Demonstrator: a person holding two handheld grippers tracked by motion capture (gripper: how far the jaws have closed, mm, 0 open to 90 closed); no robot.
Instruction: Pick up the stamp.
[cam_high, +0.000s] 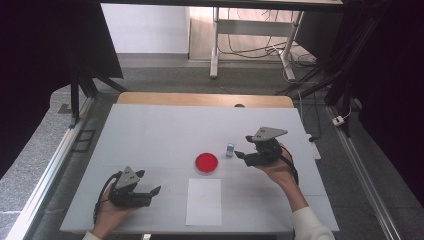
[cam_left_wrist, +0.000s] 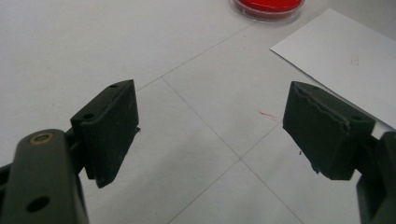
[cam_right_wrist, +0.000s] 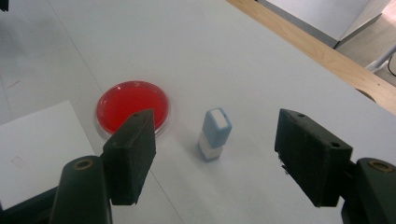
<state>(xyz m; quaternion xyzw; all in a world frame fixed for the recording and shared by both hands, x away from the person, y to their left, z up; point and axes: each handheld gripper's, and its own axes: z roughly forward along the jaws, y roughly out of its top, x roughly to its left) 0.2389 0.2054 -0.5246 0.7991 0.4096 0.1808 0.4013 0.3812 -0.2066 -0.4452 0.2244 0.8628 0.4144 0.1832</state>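
Standing upright just right of the red dish (cam_high: 206, 163), the small blue-and-white stamp (cam_high: 229, 149) lies straight ahead of the right tool (cam_high: 240, 152), whose jaws gape wide. Bare table (cam_high: 150, 130) surrounds the stamp. The left tool (cam_high: 148, 183), also wide and empty, hovers well left of the dish, beside the white sheet (cam_high: 204, 201).

Even, soft overhead light whitens the counter (cam_high: 150, 135); corners of the high view at 10 and 2 o'clock fall to black. Shadows are faint. Both gripper views are soft, with the near jaws blurred at 6 o'clock.
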